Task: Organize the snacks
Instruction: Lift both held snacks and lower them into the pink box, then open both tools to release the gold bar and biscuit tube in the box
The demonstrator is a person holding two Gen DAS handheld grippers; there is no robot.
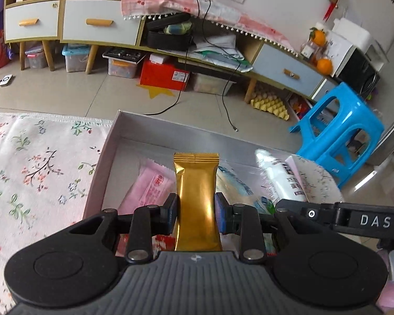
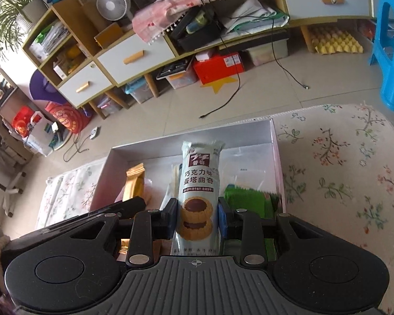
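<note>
I hold a gold snack packet [image 1: 197, 199] upright, clamped in my left claw [image 1: 196, 216], and a chocolate tart cookie pack [image 2: 198, 197] clamped in my right claw [image 2: 197, 219], both above the open white box [image 2: 274, 157], likely for sorting. Inside lie a pink packet [image 1: 149, 189] and green packets [image 2: 249, 197]. The box rests on a floral cloth [image 1: 39, 170].

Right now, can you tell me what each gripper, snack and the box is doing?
Left gripper: shut on the gold snack packet.
Gold snack packet: held upright over the box.
Right gripper: shut on the cookie packet.
Cookie packet: held upright over the box.
White box: open, snacks inside.
Pink packet: lying flat in the box.
Green packet: lying in the box.
</note>
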